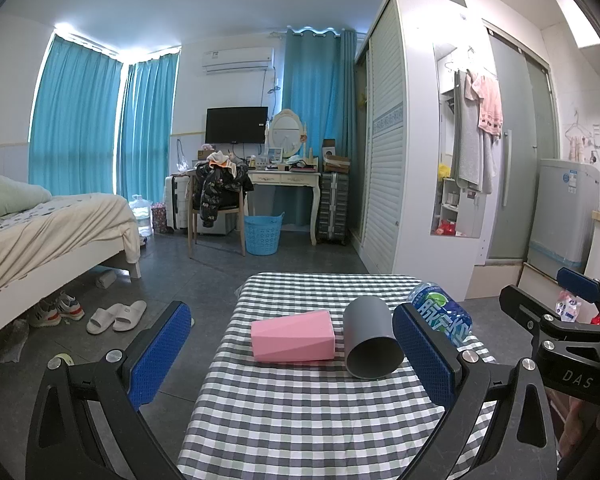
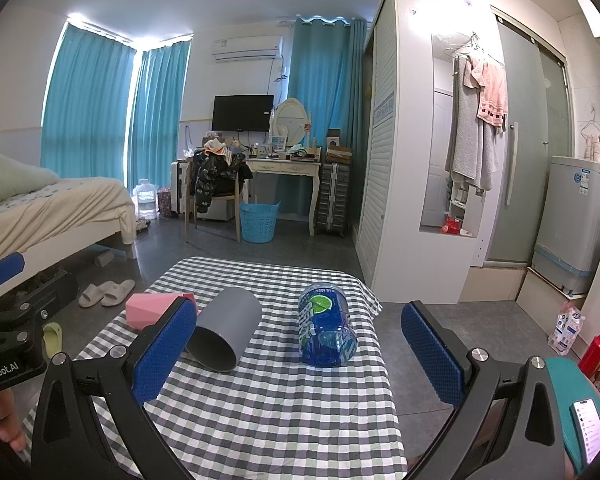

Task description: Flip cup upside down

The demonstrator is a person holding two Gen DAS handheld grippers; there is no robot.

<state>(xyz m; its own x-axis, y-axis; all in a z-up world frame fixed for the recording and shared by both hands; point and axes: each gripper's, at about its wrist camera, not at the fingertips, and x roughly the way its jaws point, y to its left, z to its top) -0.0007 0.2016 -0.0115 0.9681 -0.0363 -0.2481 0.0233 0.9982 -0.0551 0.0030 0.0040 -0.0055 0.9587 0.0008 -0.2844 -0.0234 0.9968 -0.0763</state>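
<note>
Three cups lie on their sides on a small table with a grey checked cloth. A pink faceted cup lies at the left, a grey cup in the middle with its mouth toward me, and a clear blue printed cup at the right. In the right wrist view they show as pink cup, grey cup and blue cup. My left gripper is open and empty, short of the pink and grey cups. My right gripper is open and empty, short of the blue cup.
The table stands in a bedroom. A bed is at the left, with slippers on the floor. A white wardrobe stands at the right. A desk, chair and blue basket are far back.
</note>
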